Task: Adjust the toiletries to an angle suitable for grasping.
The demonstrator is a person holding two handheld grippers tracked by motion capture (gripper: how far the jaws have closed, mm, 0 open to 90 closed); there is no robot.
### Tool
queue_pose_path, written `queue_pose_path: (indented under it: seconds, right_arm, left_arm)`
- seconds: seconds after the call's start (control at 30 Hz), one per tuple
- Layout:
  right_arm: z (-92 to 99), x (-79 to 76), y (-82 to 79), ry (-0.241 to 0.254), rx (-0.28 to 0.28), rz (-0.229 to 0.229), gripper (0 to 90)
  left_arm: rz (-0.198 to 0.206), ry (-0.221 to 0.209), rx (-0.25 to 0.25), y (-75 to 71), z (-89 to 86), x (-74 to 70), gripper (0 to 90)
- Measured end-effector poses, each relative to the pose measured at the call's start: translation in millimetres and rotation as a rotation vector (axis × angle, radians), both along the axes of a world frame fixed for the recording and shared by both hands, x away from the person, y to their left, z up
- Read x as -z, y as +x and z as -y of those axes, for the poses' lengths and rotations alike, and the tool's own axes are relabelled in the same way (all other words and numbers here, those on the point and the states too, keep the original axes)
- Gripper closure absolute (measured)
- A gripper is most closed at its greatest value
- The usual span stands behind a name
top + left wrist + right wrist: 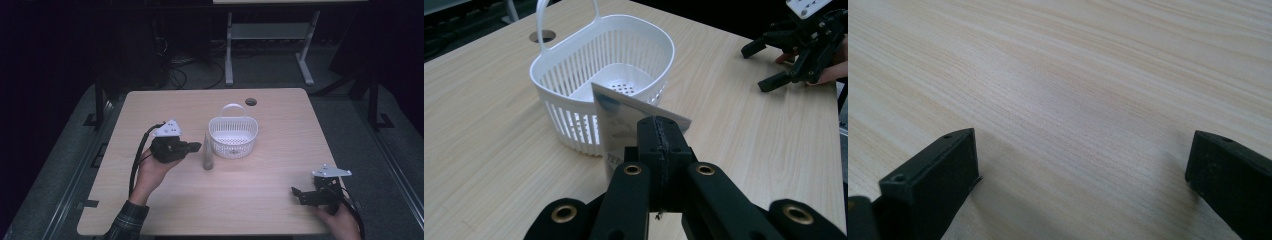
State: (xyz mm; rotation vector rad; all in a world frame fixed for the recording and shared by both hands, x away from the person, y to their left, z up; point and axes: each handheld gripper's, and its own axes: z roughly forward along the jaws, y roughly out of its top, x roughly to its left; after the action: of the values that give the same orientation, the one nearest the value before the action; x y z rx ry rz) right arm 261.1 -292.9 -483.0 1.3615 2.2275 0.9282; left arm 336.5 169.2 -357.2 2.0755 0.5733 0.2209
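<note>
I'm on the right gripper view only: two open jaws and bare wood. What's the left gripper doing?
Observer: The left gripper is shut on a thin silvery packet, pinched at its edge.
Operator: Where's the packet relative to anything else?
Observer: In the high view it sits right beside the white basket, on the basket's left, outside the rim.
Operator: Anything in the basket yet?
Observer: No. The left gripper view shows its perforated floor bare.
Operator: And how far off am I?
Observer: The right gripper is near the table front right corner, jaws open, well apart from the basket and the packet.
</note>
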Motion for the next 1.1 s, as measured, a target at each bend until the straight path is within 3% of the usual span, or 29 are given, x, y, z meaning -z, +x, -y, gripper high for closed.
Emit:
queue_pose_path:
  seconds: [1.1]
  right_arm:
    - [0.1, 0.0, 0.1, 0.000, -0.001, 0.000, 0.0]
  left_arm:
    - [-0.018, 0.026, 0.048, -5.0, 21.0, 10.9, 90.0]
